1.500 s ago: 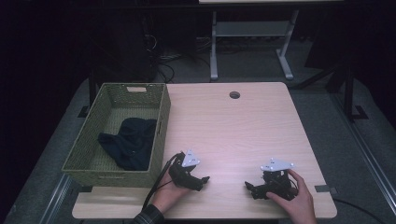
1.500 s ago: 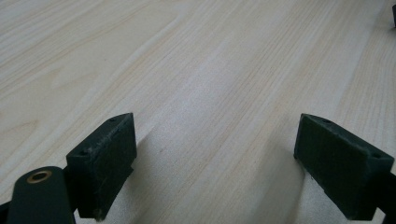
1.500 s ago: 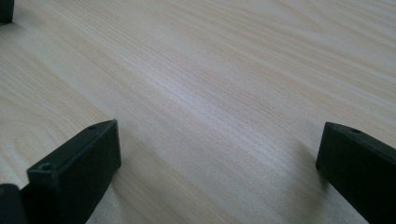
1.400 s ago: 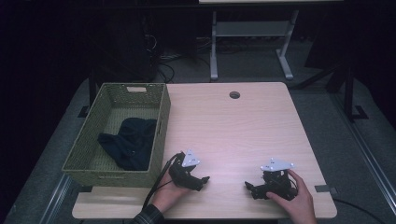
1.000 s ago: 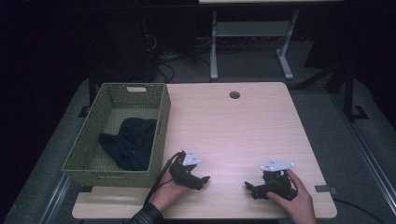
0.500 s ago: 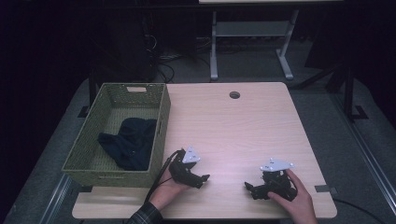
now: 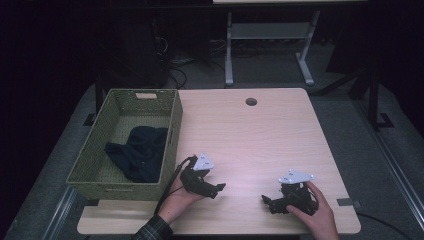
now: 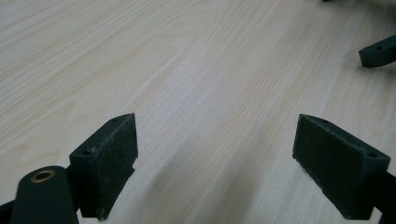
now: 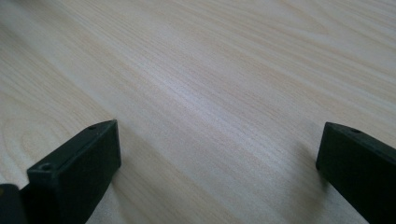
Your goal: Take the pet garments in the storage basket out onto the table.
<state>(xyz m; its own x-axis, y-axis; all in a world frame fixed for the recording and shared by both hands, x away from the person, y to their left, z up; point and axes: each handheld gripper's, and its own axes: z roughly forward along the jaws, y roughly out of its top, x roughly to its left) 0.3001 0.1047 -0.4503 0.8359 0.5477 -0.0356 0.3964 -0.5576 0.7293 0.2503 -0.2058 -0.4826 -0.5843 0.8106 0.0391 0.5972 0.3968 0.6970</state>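
High view: dark cloth (image 7: 137,152) lies bunched in the basket (image 7: 172,131) at the bench's (image 7: 260,135) left edge. Left gripper (image 7: 212,189) sits on the bench just right of the basket's near corner, jaws wide apart, holding nothing. Right gripper (image 7: 270,202) rests well apart toward the right front, jaws equally wide, nothing held. Cloth lies left and beyond the left gripper, the nearer one; basket wall stands between. Bench beyond both grippers is bare.

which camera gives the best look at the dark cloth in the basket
The high view: it shows the dark cloth crumpled on the floor of the green woven basket, left of the table. The left and right gripper views look along open jaws at bare tabletop, away from the cloth.
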